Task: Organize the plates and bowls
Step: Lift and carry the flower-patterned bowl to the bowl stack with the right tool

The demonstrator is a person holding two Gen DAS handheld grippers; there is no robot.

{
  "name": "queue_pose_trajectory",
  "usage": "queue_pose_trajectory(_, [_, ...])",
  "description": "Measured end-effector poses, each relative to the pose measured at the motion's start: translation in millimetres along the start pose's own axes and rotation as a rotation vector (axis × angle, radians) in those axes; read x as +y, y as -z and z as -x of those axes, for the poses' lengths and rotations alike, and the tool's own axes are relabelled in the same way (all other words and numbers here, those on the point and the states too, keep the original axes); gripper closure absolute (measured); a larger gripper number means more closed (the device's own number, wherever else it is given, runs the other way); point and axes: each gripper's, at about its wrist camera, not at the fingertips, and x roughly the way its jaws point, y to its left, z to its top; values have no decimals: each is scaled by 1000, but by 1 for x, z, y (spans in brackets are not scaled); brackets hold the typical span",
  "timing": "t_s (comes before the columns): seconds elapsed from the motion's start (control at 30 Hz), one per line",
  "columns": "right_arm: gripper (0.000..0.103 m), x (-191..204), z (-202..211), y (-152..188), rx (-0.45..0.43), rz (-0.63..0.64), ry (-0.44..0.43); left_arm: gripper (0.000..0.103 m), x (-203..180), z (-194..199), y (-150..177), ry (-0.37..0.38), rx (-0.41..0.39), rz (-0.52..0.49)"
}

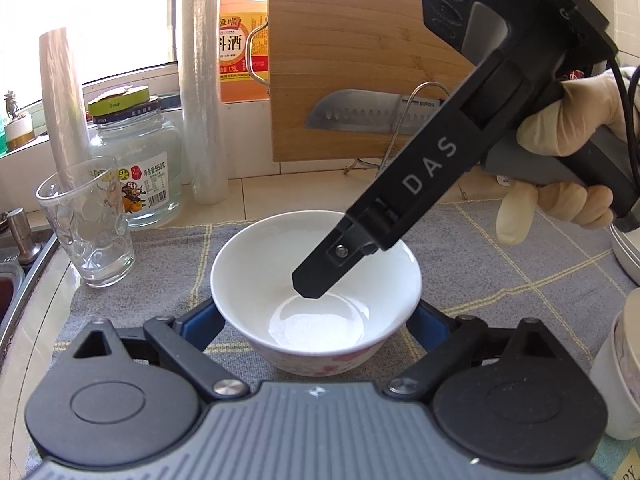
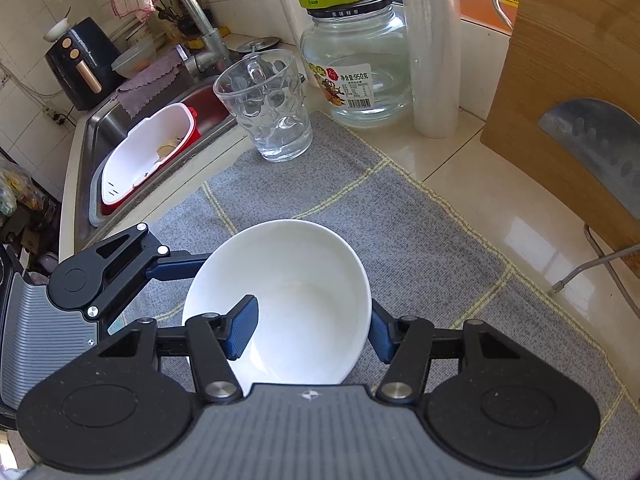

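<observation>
A white bowl (image 1: 316, 280) with pink flowers on its outside sits over the grey checked mat (image 1: 500, 248). My left gripper (image 1: 316, 316) straddles it, its blue pads (image 1: 206, 318) pressed against the outer wall on both sides. My right gripper (image 1: 314, 282) comes down from the upper right, held by a gloved hand (image 1: 568, 128). In the right wrist view the right gripper (image 2: 312, 332) is shut on the bowl (image 2: 296, 272): one pad (image 2: 240, 328) inside, the other outside the wall. The left gripper's finger (image 2: 176, 267) touches the bowl's left side.
A glass tumbler (image 1: 86, 224) and a lidded jar (image 1: 136, 160) stand at the mat's back left, with rolls of film (image 1: 202, 80) behind. A cutting board (image 1: 360, 40) with a knife (image 1: 360, 114) leans at the back. The sink (image 2: 132, 152) lies left; a white cup (image 1: 620, 376) stands right.
</observation>
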Motion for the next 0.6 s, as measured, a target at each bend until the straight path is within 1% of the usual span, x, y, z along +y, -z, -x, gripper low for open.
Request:
queue_pose_trajectory(0.17, [40, 10, 15, 11, -4, 11, -3, 7, -10, 15, -2, 9, 14, -12])
queue_pose_trajectory(0.6, [40, 43, 63, 51, -40, 27, -22, 7, -43, 66, -2, 48, 14, -33])
